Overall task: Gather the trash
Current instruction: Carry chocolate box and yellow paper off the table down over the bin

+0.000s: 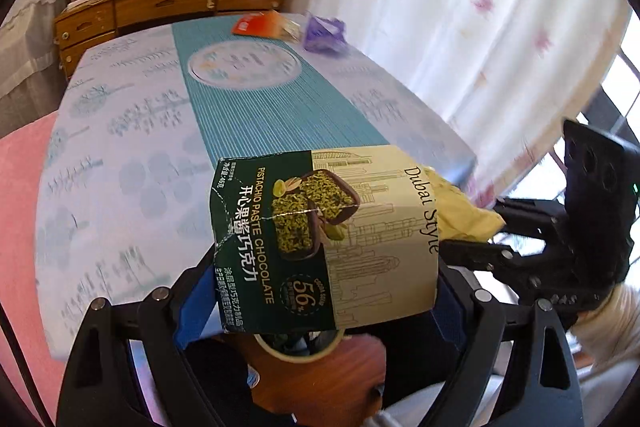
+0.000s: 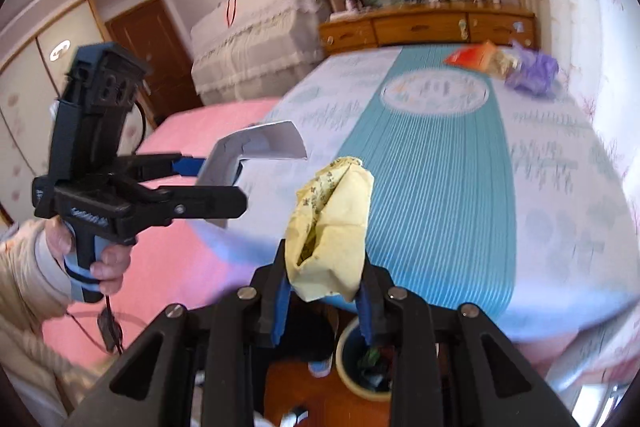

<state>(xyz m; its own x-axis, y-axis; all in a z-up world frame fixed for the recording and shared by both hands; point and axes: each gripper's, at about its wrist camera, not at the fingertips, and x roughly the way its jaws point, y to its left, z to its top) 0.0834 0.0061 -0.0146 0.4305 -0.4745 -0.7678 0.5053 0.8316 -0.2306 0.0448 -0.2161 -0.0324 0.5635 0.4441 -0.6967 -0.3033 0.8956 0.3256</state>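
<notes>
left wrist view: left gripper (image 1: 320, 267) clamped wide across a flattened chocolate box (image 1: 324, 239), green and cream, printed "pistachio paste chocolate"; the box spans the jaws and hangs over the near table edge. below it, a round bin (image 1: 298, 345) on the wooden floor, rim partly hidden by the box. right gripper (image 1: 492, 227) enters from the right, pinching a crumpled yellow wrapper (image 1: 460, 211) just beside the box.

right wrist view: the wrapper sits between the blue pads (image 2: 280, 311), jaws narrow and pressed on it; the bin is directly beneath, dark scraps inside. a hand (image 2: 100, 259) holds the left tool's grip.

far end of the table (image 1: 120, 147): orange packet (image 2: 472, 57) and purple wrapper (image 2: 532, 71), close together near the curtain (image 1: 460, 7).
</notes>
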